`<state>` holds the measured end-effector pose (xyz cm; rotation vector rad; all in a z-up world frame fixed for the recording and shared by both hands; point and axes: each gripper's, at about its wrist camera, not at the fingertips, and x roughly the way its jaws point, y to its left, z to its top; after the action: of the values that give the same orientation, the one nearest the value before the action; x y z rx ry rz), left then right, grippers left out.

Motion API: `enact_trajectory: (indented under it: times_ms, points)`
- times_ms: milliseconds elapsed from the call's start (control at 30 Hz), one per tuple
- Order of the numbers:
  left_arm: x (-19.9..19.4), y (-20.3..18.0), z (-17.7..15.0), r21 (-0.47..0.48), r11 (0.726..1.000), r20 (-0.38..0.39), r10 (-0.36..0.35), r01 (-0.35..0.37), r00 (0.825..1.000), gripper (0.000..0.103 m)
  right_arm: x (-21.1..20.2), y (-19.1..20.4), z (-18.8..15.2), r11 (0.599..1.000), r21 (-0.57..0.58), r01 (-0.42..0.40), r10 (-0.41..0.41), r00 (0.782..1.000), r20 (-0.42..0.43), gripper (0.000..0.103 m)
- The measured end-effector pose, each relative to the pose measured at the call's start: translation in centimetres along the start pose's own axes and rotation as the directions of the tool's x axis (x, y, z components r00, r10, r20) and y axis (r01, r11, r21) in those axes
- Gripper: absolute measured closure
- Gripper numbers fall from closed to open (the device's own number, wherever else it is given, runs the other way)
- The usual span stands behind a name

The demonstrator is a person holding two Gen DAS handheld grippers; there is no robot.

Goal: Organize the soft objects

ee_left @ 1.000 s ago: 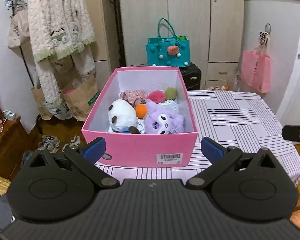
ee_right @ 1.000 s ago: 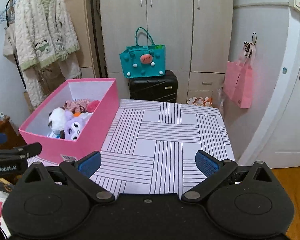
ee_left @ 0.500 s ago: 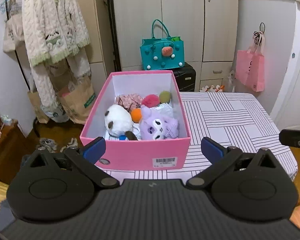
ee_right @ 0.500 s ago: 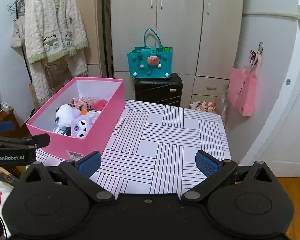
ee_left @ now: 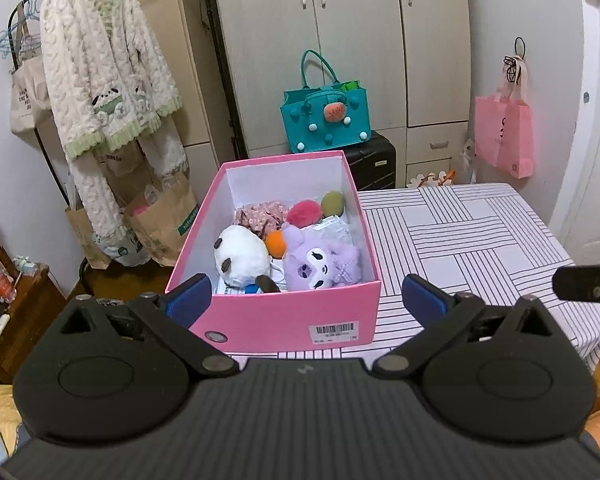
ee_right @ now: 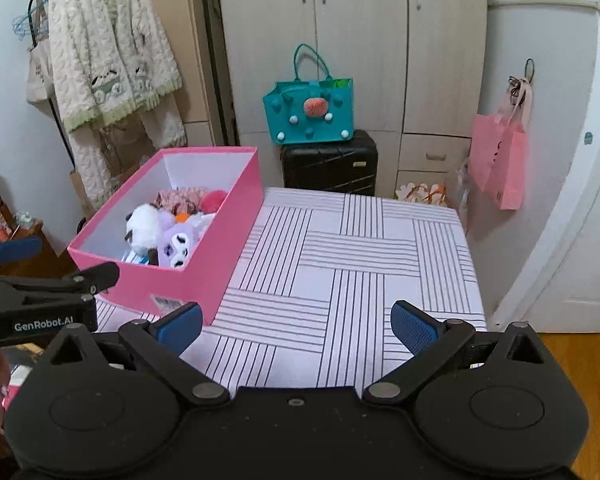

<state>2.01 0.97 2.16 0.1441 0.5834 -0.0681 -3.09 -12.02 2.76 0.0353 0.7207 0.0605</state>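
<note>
A pink box stands on the left part of the striped table. It holds a white panda plush, a purple plush, an orange ball, a pink pom, a green ball and floral cloth. My left gripper is open and empty, just before the box's near wall. My right gripper is open and empty over the table's near edge, right of the box. The left gripper shows at the left edge of the right wrist view.
A teal bag sits on a black suitcase behind the table, before a wardrobe. A pink bag hangs at right. A fleece robe and paper bags stand left.
Both grippers have pulled back and risen from the table, so the box and table look smaller and lower. Both stayed open. The box and toys have not moved.
</note>
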Motion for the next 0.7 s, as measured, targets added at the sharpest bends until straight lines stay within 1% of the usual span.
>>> enact_trajectory:
  times_ms: [167,267,367,467,600,700]
  points:
    - [-0.1,-0.6,-0.1,0.02,1.0,0.008,0.01,-0.01,1.0,0.0,-0.1,0.3,-0.3,1.0,-0.022,0.007,-0.007,1.0,0.008,0.001]
    - [-0.3,-0.7,-0.2,0.017,1.0,0.006,0.004,-0.004,1.0,0.0,-0.3,0.4,-0.5,0.999,-0.048,0.021,-0.02,1.0,0.016,0.001]
    - [-0.4,-1.0,-0.4,0.027,1.0,0.008,-0.004,0.004,1.0,0.0,-0.6,0.4,-0.8,0.996,-0.075,0.042,-0.039,0.998,0.041,0.001]
    - [-0.5,-1.2,-0.6,0.031,0.999,0.013,-0.007,0.006,1.0,0.0,-0.5,-0.5,-1.2,0.997,-0.028,0.076,-0.074,0.996,0.056,0.001]
    - [-0.6,-1.3,-0.8,0.024,1.0,0.017,-0.007,0.007,1.0,0.0,-0.2,-1.4,-1.6,0.999,0.022,0.043,-0.044,0.998,0.042,0.001]
    - [-0.6,-1.5,-1.0,0.026,1.0,0.02,0.008,-0.008,1.0,0.0,-0.1,-1.7,-2.0,0.998,0.037,0.044,-0.046,0.998,0.04,0.001]
